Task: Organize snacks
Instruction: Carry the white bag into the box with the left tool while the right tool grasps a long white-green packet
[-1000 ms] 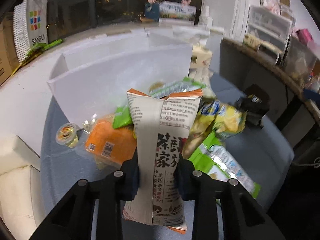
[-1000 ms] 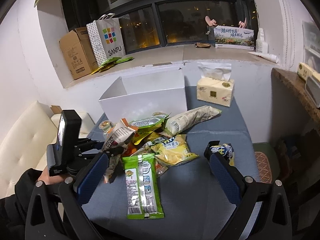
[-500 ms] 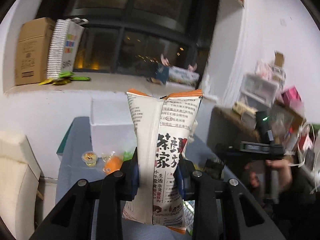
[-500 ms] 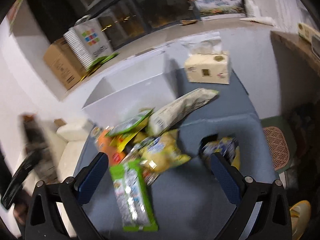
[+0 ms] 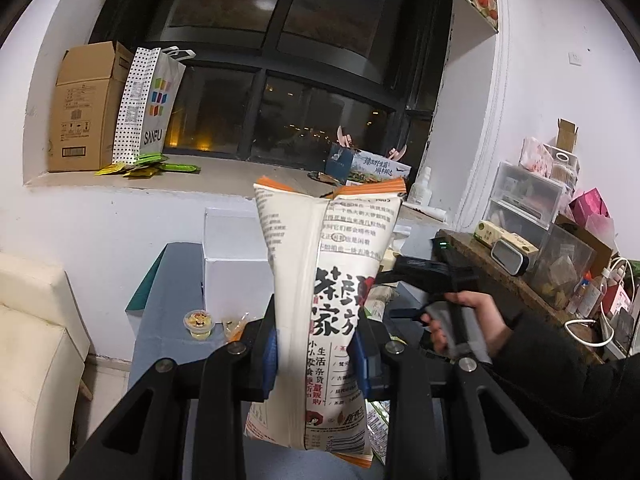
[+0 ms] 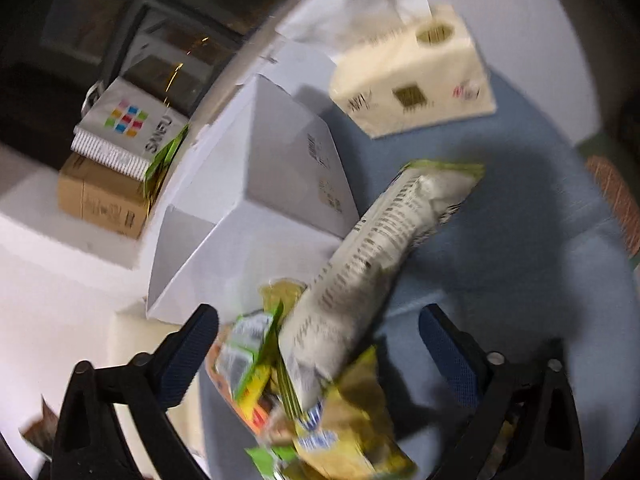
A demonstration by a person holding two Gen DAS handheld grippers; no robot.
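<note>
Blue-grey table (image 6: 500, 240): snacks (image 6: 352, 280), white box (image 6: 260, 208).

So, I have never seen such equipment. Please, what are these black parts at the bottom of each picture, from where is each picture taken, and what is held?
There is no robot here. A person holds one hand tool in each hand, and each tool carries a wide-angle camera looking along its two fingers.

In the left camera's picture, the left tool is shut on a tall white snack bag, lifted upright. The person's other hand appears beside it.

The right camera's picture is blurred. The right tool is open and holds nothing. Below it a pile of snack packets lies on the blue surface, next to a white box and a tissue pack.
</note>
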